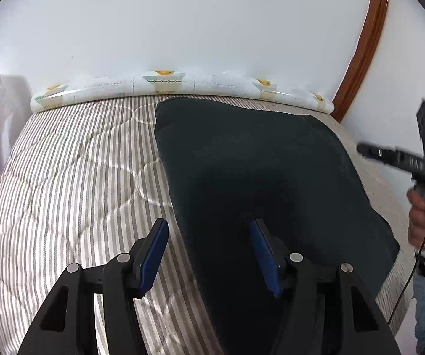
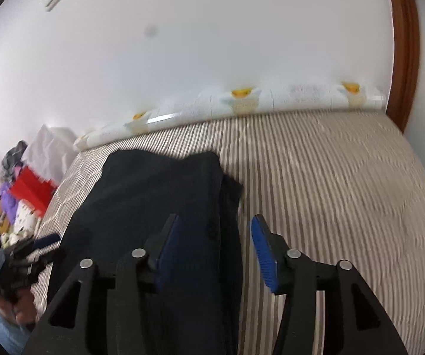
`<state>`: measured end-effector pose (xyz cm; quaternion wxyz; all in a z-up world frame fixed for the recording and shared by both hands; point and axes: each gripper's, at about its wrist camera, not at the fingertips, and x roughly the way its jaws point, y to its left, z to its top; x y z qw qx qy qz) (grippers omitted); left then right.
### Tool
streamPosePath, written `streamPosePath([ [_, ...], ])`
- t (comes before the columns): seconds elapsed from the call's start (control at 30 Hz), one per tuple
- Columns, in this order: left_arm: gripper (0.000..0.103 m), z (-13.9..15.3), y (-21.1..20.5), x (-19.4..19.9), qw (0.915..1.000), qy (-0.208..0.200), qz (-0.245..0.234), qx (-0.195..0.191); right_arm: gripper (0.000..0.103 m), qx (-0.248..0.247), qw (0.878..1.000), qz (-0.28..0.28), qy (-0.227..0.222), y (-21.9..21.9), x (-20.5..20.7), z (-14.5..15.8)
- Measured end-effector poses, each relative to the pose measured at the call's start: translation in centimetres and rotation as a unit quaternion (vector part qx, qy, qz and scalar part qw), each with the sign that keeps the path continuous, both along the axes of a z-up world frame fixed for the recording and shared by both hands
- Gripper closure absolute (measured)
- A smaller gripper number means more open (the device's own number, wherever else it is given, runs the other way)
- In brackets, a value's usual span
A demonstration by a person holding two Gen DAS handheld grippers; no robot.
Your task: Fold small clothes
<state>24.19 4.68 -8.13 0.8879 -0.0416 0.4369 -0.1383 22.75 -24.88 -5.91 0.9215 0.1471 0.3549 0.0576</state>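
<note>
Dark navy folded fabric garment [image 1: 259,177] lies flat on the grey-and-white striped quilted bedspread [image 1: 73,177], centre-right in the left wrist view, centre-left in the right wrist view. Left gripper [image 1: 209,254] wide open, holding nothing, blue pads straddling the garment's left edge. Right gripper [image 2: 215,251] wide open, holding nothing, over the garment's right edge. Patterned white roll [image 1: 179,87] along the wall at the top.

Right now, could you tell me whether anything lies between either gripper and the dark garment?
Nothing visible does. The left gripper and right gripper are both open over the dark garment, each straddling one of its side edges, with only the striped cover beneath.
</note>
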Motion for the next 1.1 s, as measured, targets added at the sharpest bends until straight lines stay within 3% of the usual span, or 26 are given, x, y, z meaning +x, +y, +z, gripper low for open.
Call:
streamPosePath([
  [0.17,0.047,-0.2,0.1,-1.2,0.9998,0.004,0.002,-0.017,0.053,0.049,0.998,0.022,0.017,0.4,-1.6,-3.0],
  [0.2,0.047,-0.3,0.0,-1.3,0.9998,0.005,0.003,-0.018,0.059,0.059,0.997,0.037,0.018,0.7,-1.4,-3.5],
  [0.27,0.047,-0.4,0.0,-1.6,0.9998,0.002,0.008,-0.019,0.096,0.064,0.996,0.052,0.027,1.1,-0.8,-4.3],
  [0.3,0.047,-0.4,0.0,-1.7,0.9998,0.003,0.011,-0.019,0.098,0.069,0.996,0.049,0.022,0.8,-1.0,-4.1],
  [0.4,0.046,-0.4,0.0,-2.4,0.9998,0.002,0.013,-0.018,0.099,0.111,0.992,0.039,-0.051,-1.3,-3.5,-2.5],
  [0.43,0.046,-0.5,-0.1,-2.6,0.9998,0.002,0.012,-0.018,0.099,0.122,0.99,0.04,-0.054,-1.6,-3.9,-2.5],
  [0.57,0.046,-0.5,-0.2,-3.0,0.9996,0.002,0.017,-0.023,0.099,0.088,0.995,0.027,-0.028,-0.8,-3.9,-3.4],
  [0.77,0.046,-0.2,-0.5,-4.2,1.0,-0.001,-0.003,-0.009,0.093,0.074,0.997,0.022,-0.031,-0.2,-5.9,-2.8],
  [0.8,0.046,-0.2,-0.5,-4.5,1.0,-0.002,-0.006,-0.007,0.089,0.073,0.997,0.022,-0.029,-0.3,-6.3,-2.8],
  [0.9,0.046,-0.3,-0.5,-5.2,0.9998,0.002,-0.016,-0.009,0.054,0.078,0.997,0.023,-0.019,-0.3,-7.3,-3.2],
  [0.93,0.046,-0.4,-0.5,-5.5,0.9998,0.003,-0.018,-0.01,0.052,0.079,0.996,0.023,-0.02,-0.2,-7.7,-3.4],
  [1.07,0.046,-0.5,-0.5,-6.4,0.9997,0.003,-0.019,-0.012,0.056,0.087,0.996,0.033,-0.002,0.7,-8.0,-4.8],
  [1.1,0.046,-0.5,-0.5,-6.5,0.9997,0.005,-0.018,-0.014,0.076,0.093,0.995,0.041,0.0,0.8,-8.0,-5.0],
])
